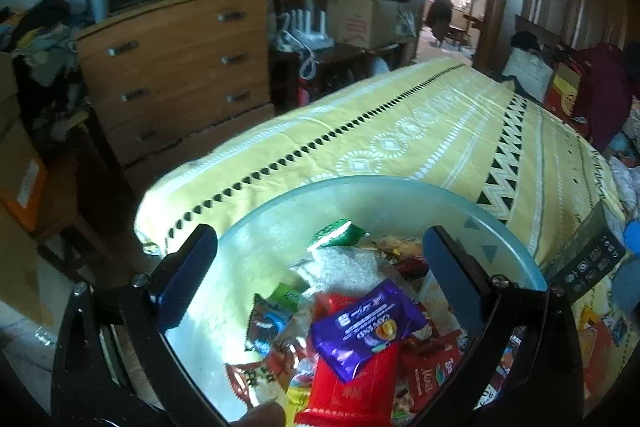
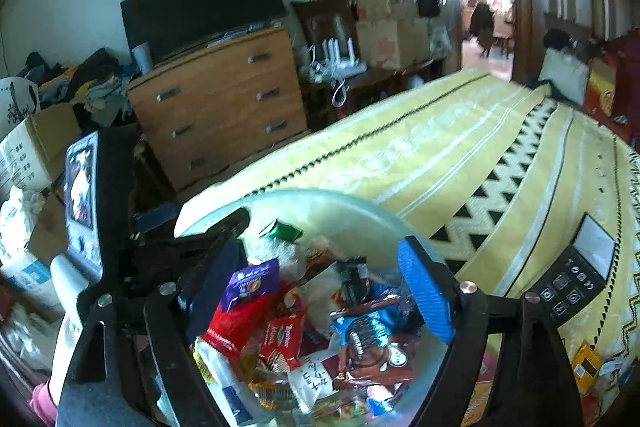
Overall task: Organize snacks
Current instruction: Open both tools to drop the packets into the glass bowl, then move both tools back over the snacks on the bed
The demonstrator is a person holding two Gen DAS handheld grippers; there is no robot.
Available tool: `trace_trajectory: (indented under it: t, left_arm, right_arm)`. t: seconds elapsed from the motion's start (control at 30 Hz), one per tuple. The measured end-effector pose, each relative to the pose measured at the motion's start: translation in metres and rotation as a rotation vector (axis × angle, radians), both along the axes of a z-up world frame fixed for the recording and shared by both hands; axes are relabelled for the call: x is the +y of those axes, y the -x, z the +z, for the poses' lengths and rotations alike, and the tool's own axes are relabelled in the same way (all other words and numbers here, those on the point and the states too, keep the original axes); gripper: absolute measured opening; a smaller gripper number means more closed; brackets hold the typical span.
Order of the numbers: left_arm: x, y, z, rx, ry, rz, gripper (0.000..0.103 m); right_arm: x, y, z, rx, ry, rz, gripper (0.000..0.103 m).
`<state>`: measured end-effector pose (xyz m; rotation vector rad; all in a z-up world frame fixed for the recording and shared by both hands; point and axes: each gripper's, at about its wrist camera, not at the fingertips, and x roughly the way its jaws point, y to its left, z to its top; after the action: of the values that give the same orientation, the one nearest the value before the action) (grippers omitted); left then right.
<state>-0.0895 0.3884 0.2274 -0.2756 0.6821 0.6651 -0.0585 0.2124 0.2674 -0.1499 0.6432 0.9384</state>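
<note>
Hovering with jaws spread wide and empty, the left gripper (image 1: 320,275) and right gripper (image 2: 320,291) frame the glass bowl (image 1: 260,223), its heaped snack packets (image 1: 360,331) cut off below.

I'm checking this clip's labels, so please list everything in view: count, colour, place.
bowl: one, pale translucent, on the bedspread's near end
snack packets: many, mixed colours, piled in the bowl
purple packet: one, top of the pile
bedspread: one, yellow patterned
black box: one, right of the bowl
dresser: one, wooden, left by the wall
cardboard boxes: several, brown, stacked beyond the dresser
left gripper: fingers open above the bowl
right gripper: fingers open above the bowl
</note>
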Motion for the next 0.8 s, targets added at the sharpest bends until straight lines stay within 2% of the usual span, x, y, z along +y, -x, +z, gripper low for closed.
trace_trajectory:
  t: [0.33,0.5,0.67,0.8]
  left_arm:
    - [-0.023,0.022,0.013,-0.094,-0.044,0.019,0.103]
    - [-0.028,0.026,0.016,-0.110,-0.038,0.016,0.103]
    - [-0.042,0.028,0.019,-0.113,-0.033,-0.018,0.103]
    - [-0.069,0.032,0.024,-0.138,-0.056,-0.100,0.103]
  right_arm:
    - [-0.022,0.021,0.016,-0.138,-0.087,-0.058,0.086]
    - [-0.027,0.026,0.022,-0.152,-0.103,-0.057,0.087]
    - [-0.039,0.030,0.027,-0.148,-0.117,-0.057,0.087]
    - [-0.077,0.048,0.028,-0.177,-0.154,-0.067,0.087]
